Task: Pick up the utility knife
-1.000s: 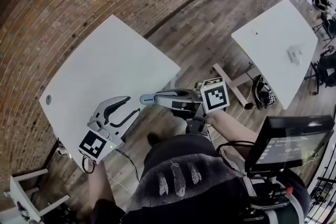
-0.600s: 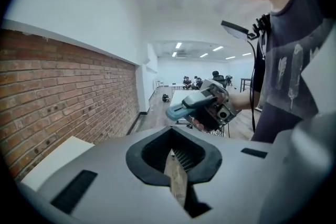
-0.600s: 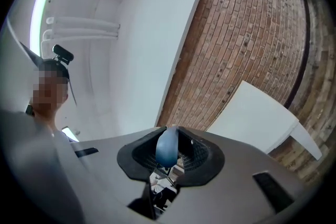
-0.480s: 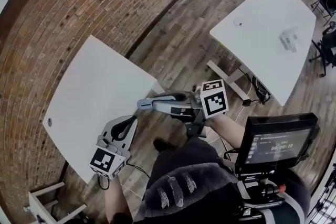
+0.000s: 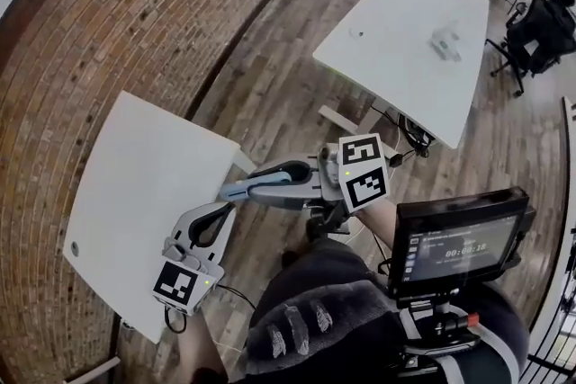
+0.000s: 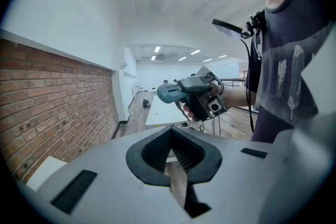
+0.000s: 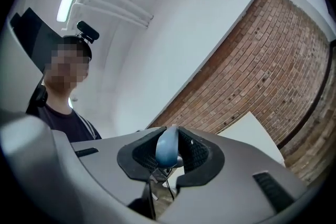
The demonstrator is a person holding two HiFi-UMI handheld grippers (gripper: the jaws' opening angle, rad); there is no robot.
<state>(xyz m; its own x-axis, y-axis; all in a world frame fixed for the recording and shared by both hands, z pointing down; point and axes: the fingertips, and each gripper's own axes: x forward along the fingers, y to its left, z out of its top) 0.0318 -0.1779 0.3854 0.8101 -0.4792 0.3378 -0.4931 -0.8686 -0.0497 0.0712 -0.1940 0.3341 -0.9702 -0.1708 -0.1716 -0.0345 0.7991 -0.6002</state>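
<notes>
Right gripper view: blue-grey, round-nosed plastic utility knife [image 7: 167,149] sits between the pads of the right gripper [image 7: 169,132]. Jaws are part-way closed and press on its 2 flanks. Knife is clear of every surface, so I judge the pick-up done. Its long axis runs along the jaws, nose sticking out ahead of them.

Left gripper view: left gripper [image 6: 172,139] is fully closed, pads meeting, nothing between them.

Head view: knife nose points toward picture-left, roughly level, above the wooden plank floor [image 5: 270,67]. Left gripper's tips lie just below that nose, near but apart as far as I can tell. Left is the free hand and the nearer one, should I want a handover.

Beyond: 1 white rectangular table [image 5: 135,175] beside the red brick wall [image 5: 135,4]; a 2nd white table [image 5: 396,40] well apart, further back.
</notes>
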